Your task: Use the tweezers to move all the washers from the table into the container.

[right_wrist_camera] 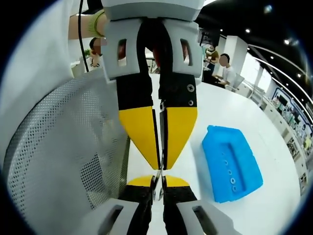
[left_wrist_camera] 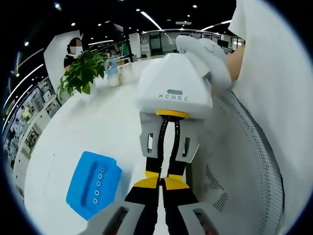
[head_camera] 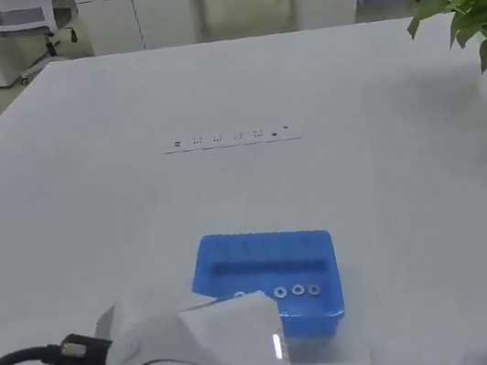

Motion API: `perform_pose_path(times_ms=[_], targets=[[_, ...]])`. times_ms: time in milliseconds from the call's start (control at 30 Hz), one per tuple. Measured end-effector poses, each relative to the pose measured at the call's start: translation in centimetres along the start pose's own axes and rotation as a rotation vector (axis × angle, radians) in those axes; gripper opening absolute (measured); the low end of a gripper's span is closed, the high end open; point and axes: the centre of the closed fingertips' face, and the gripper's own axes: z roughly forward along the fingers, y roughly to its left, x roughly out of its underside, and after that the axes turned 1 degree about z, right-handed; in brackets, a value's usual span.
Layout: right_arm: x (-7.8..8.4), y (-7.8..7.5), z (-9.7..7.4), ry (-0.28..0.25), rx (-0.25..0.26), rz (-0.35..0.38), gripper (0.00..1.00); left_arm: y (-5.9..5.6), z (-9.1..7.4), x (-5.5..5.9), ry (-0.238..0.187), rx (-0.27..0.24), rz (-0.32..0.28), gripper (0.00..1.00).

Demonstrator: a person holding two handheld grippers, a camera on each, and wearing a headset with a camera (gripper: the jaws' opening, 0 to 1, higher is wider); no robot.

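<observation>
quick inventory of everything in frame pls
table: one, white, under everything.
container: one, blue, on table near the person.
washers: five, pale, in a row inside container.
small marks: one row, dark, mid-table, unreadable.
plant: one, green, far right by the table.
mesh chair back: one, white, beside the grippers.
thin metal sliver: one, silver, between right gripper jaws; possibly the tweezers.
left gripper: one, white with yellow pads, jaws closed.
right gripper: one, same colours, jaws closed, tip to tip with left.
</observation>
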Motion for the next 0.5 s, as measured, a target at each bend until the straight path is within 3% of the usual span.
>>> perform_pose_path(times_ms=[133,333,500], targets=[[-0.3,0.1,0.4,-0.015,-0.005,0.015,0.03,-0.1,-0.3,0.7,0.039,0.023,-0.003,0.00],[-0.7,-0.1,1.3,-0.028,0.003,0.032,0.04,0.4,-0.9,2.2,0.062,0.041,-0.040,0.00],[-0.3,-0.2,2.1,-0.027,0.014,0.125,0.09,0.9,-1.2,3.9,0.077,0.060,-0.064,0.00]])
